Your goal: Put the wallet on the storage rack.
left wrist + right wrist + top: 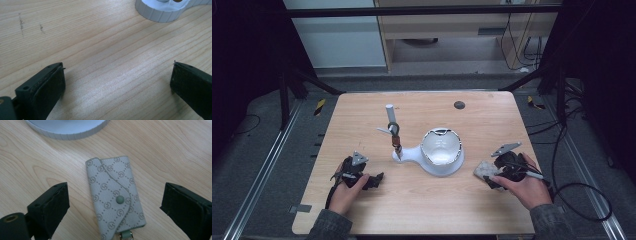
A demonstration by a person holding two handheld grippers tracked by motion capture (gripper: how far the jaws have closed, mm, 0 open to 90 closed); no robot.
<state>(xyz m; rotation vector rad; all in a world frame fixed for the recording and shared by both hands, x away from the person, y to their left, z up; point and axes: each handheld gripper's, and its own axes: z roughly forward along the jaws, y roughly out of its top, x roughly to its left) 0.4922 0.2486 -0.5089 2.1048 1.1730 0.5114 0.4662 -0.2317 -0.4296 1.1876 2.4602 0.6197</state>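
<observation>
Right gripper view first: the right hand-held gripper [115,205] hangs over a small patterned key pouch [115,195] lying flat on the table [175,150], snap flap up, a metal clasp at its near end. Both black jaws stand wide apart, one on either side of the pouch, and neither pad touches it, so nothing is held. From the high view that pouch [485,171] sits close to the table's right edge, toward the near side, just beside the white dish-shaped stand [439,152] in the middle of the table, and the right hand-held gripper [497,177] points in from the right at the pouch.

I'd say this is the approach to a pick-up: the pouch is lined up but not yet gripped. Next it wants a drop straight down and a squeeze across the pouch's narrow width, keeping clear of the stand's ribbed rim [67,130].

Over on the near left part of the table, the left hand-held gripper [374,180] rests low, the person's hand wrapped over it, jaws spread wide over bare wood and holding nothing, aimed toward the stand. A grey rod [392,127] stands upright at the stand's left lobe
</observation>
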